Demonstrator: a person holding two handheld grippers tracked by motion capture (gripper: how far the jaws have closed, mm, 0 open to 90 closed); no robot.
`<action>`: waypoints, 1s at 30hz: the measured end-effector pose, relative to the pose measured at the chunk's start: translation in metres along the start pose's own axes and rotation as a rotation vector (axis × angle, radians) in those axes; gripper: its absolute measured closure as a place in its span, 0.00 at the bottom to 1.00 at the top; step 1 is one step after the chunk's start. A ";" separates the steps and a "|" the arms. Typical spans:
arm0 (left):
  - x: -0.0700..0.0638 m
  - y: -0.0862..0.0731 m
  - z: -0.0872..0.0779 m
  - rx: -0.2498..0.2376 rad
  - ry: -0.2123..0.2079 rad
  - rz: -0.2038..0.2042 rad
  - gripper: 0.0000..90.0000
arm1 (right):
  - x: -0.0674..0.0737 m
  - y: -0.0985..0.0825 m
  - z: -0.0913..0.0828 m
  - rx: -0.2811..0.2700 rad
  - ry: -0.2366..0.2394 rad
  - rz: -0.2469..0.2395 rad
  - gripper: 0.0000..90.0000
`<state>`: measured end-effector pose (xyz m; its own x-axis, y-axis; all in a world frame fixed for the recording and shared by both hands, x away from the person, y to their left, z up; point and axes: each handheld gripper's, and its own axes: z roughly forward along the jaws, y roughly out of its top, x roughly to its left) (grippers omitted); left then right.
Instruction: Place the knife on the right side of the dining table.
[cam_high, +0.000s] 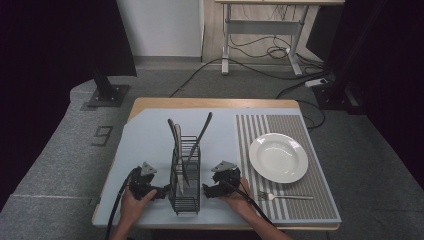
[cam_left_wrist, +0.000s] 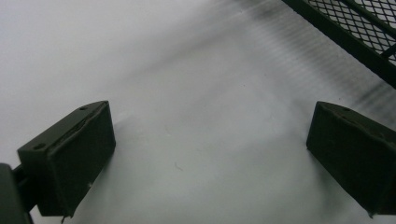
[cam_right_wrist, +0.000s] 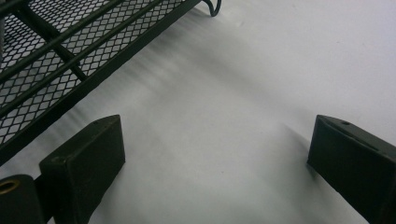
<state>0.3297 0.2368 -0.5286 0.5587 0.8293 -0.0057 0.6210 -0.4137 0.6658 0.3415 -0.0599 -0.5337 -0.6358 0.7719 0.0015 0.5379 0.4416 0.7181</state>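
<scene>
Only readable thing we can spot is a dark mark on the grey floor (cam_high: 60, 150) left of the table (cam_high: 215, 103), and it looks like a "9" (cam_high: 103, 135). We find no labels or brands anywhere else.

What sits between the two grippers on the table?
In the high view, the black wire caddy stands between the left gripper and the right gripper, with cutlery sticking up from it.

A wire caddy (cam_high: 185, 175) holding cutlery (cam_high: 178, 150) stands near the table's (cam_high: 150, 130) front edge, with a plate (cam_high: 278, 157) on a mat (cam_high: 310, 200) toward the right edge and a fork (cam_high: 285, 197) before it.
</scene>
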 end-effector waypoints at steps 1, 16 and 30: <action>0.000 0.000 0.000 0.000 0.000 0.000 0.01 | 0.000 0.000 0.000 -0.006 -0.001 0.007 0.06; 0.000 0.000 0.000 0.000 0.000 -0.001 0.01 | -0.005 0.009 -0.025 -0.093 0.009 0.035 0.13; 0.000 0.000 0.000 0.000 0.000 0.001 0.01 | -0.021 0.033 -0.067 -0.231 0.045 0.081 0.15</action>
<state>0.3296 0.2368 -0.5286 0.5590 0.8292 -0.0051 0.6204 -0.4141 0.6660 0.3357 -0.0926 -0.4630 -0.6224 0.7772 0.0931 0.4508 0.2587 0.8543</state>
